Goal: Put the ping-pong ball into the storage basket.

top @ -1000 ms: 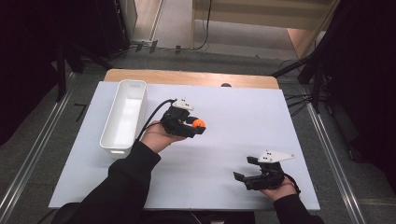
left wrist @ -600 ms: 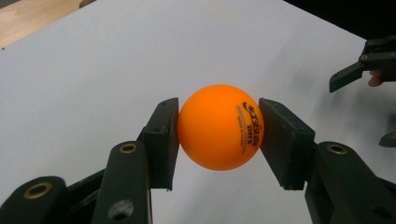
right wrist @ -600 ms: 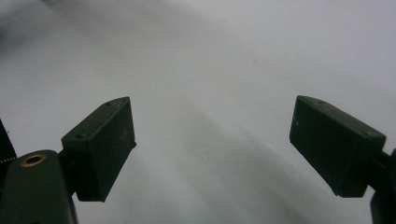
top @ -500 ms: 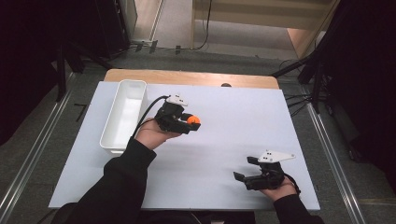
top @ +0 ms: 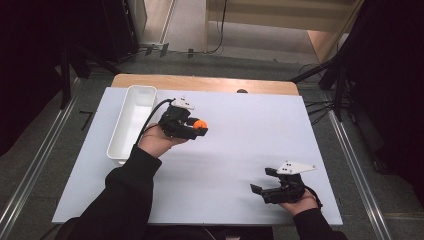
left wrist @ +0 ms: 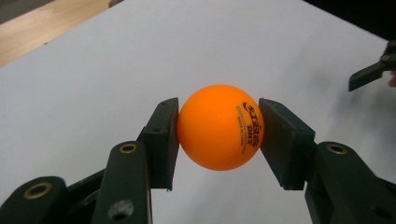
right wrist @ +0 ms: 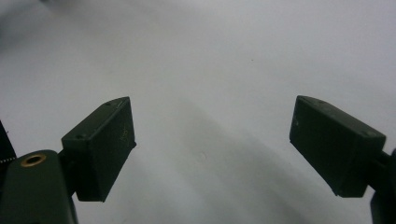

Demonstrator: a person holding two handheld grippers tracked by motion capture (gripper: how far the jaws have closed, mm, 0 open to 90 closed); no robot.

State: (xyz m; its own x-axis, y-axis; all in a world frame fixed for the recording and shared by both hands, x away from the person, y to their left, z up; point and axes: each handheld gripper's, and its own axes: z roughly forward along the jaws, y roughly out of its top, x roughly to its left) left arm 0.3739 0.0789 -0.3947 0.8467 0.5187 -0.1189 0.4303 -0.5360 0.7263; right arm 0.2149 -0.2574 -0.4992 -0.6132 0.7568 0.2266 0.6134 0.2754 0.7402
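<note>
The left gripper (top: 201, 128) holds an orange ball (left wrist: 220, 126) between its jaws, lifted just right of the white bin (top: 131, 122), so the pickup looks done and dropping the ball into the bin remains. The right gripper (top: 261, 181) rests well away from the bin with jaws wide and empty, and nothing blocks the short path to the bin.

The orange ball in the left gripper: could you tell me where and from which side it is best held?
Across its widest middle, as the left gripper does now: one pad on each opposite side of the orange ball. It is round and smooth, so an off-centre pinch would probably squeeze it out.
</note>
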